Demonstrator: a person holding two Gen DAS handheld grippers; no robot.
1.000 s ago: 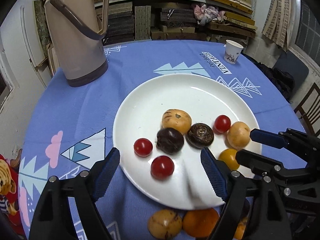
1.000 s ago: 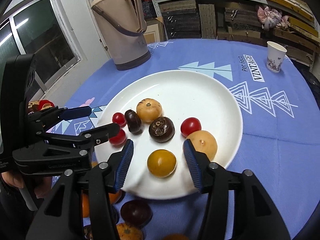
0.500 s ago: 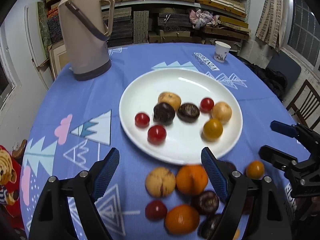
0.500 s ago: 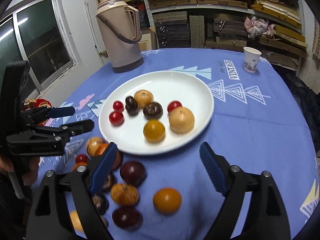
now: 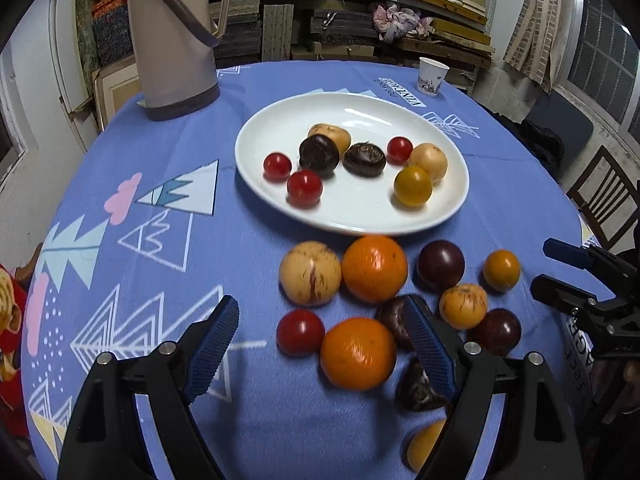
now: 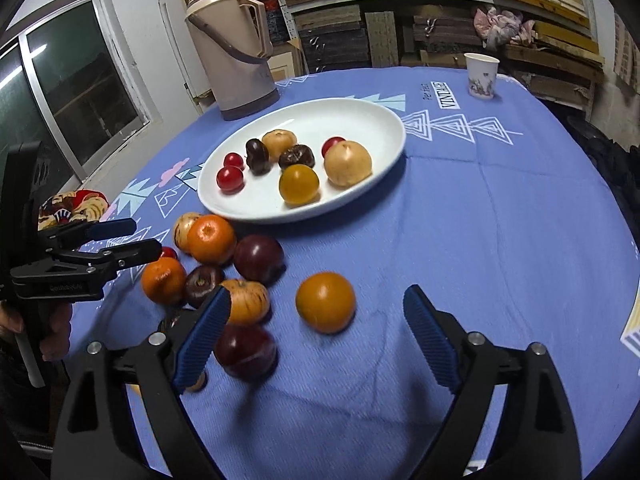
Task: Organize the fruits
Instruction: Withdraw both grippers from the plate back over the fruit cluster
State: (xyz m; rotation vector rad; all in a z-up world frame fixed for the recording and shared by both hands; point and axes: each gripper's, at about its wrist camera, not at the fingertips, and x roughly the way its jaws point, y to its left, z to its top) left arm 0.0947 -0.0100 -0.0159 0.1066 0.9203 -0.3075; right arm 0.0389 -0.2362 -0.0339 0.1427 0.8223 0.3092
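Note:
A white plate [image 5: 360,220] [image 6: 384,128] holds several small fruits: red tomatoes, dark round fruits, tan ones and a yellow one [image 5: 413,185]. On the blue cloth in front of the plate lies a loose cluster: two oranges [image 5: 374,268] [image 5: 358,353], a tan striped fruit [image 5: 310,272], dark plums [image 5: 441,265], a red tomato [image 5: 300,332]. My left gripper [image 5: 320,350] is open and empty above the near orange. My right gripper [image 6: 316,334] is open and empty, with a yellow-orange fruit [image 6: 325,302] between its fingers on the cloth.
A tall beige thermos [image 5: 174,36] [image 6: 234,40] stands at the back left. A paper cup [image 5: 431,76] [image 6: 482,75] stands at the back right. Shelves of stacked boards run behind the round table. A chair [image 5: 604,196] stands at the right.
Both grippers have pulled back from the plate toward the table's near side. The loose fruit cluster on the cloth has come into full view. Both stay open and empty.

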